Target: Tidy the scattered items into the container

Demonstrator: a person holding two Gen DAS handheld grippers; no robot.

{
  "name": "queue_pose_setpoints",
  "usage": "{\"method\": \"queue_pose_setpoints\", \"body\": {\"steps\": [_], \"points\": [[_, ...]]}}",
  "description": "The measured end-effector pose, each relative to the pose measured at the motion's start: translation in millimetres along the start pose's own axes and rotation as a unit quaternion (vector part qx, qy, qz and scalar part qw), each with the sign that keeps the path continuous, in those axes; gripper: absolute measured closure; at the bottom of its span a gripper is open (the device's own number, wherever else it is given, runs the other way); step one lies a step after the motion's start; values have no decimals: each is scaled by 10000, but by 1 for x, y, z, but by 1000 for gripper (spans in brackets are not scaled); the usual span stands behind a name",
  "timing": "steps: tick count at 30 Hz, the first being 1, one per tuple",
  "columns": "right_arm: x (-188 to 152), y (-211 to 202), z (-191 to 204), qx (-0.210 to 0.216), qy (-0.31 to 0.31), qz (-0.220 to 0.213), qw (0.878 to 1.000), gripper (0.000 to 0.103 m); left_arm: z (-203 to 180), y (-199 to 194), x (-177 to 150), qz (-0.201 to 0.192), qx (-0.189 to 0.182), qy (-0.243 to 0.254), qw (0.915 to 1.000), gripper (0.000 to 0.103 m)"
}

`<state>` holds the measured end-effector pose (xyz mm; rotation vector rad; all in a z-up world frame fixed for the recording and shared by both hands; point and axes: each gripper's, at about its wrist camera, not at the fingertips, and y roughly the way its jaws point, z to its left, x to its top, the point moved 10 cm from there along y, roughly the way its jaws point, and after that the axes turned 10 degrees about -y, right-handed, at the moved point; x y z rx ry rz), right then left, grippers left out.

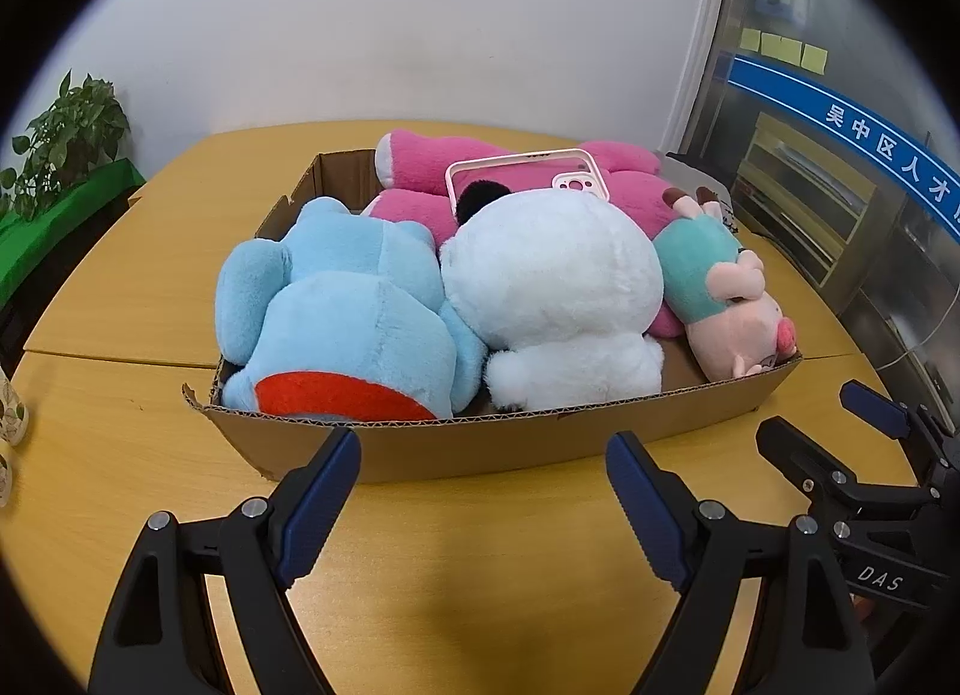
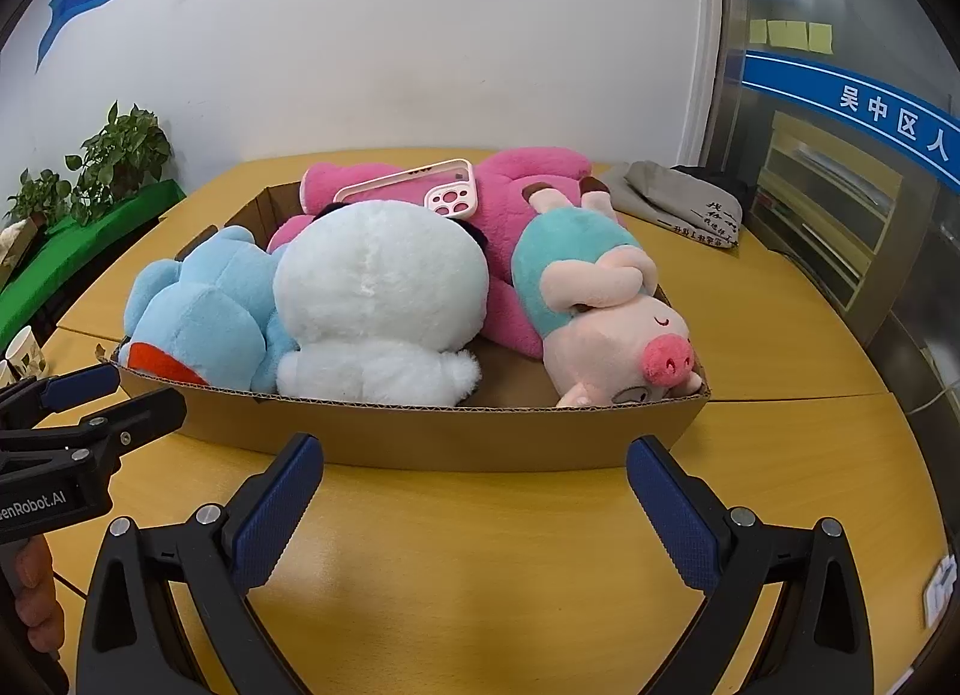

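Left gripper (image 1: 483,494) wide open, empty, low and level. Right gripper (image 2: 474,500) same, jaws spread, empty. Both side by side, well apart.

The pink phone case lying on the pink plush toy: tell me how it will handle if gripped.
The pink phone case is an empty thin shell, so probably light and somewhat flexible. It looks glossy, so maybe slippery. Lying on the soft pink plush toy, it may shift when pushed.

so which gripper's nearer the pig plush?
Right. The right gripper sits open before the box, the pig plush just ahead to its right. The left gripper, open, faces the blue plush's end, farther off.
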<state>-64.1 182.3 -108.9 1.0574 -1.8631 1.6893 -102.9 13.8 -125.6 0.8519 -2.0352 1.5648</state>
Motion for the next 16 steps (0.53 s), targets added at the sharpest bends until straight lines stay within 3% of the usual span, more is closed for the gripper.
{"method": "queue_pose_setpoints", "body": {"steps": [16], "points": [[1,0,7,74,-8,-13,10000,1,9,-1,-5,65,178,-128,9997,19]]}}
